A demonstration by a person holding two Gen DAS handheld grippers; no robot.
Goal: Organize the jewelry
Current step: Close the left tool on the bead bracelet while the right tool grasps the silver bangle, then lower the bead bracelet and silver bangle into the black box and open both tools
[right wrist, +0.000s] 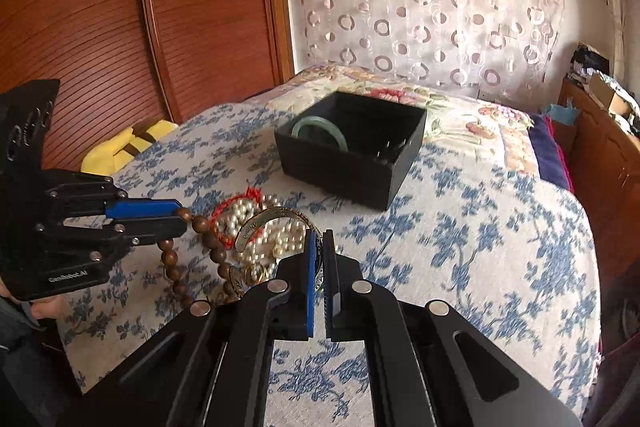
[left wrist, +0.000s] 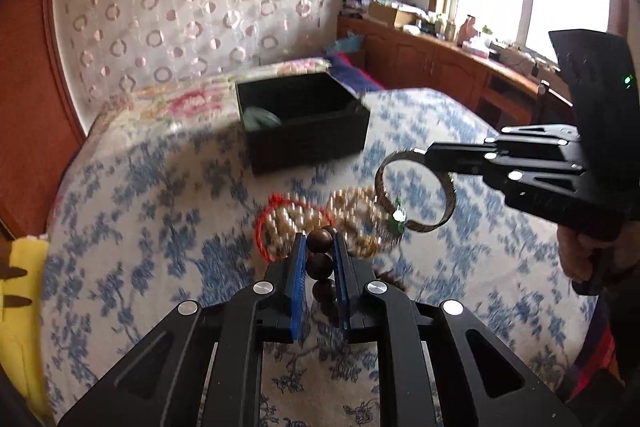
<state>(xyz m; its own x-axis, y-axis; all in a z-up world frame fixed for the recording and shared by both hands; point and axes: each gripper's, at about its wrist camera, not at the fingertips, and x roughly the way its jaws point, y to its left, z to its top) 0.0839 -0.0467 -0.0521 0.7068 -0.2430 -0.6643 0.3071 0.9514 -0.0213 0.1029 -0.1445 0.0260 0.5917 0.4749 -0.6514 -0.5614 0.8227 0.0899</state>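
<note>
My left gripper (left wrist: 319,241) is shut on a string of dark brown wooden beads (left wrist: 319,263), lifted above the bed; the string hangs in a loop in the right wrist view (right wrist: 208,239). My right gripper (right wrist: 319,237) is shut on a silver metal bangle (right wrist: 256,223), held over the jewelry pile; the bangle also shows in the left wrist view (left wrist: 416,193). A pearl necklace (right wrist: 256,227) and a red cord bracelet (left wrist: 266,223) lie on the bedspread. A black open box (right wrist: 352,147) beyond holds a green jade bangle (right wrist: 320,129).
The bed has a blue-flowered white bedspread (right wrist: 480,235). A yellow soft toy (right wrist: 124,147) lies at the bed's left edge by the wooden wardrobe (right wrist: 120,27). A wooden cabinet with clutter (left wrist: 440,55) runs under the window on the right.
</note>
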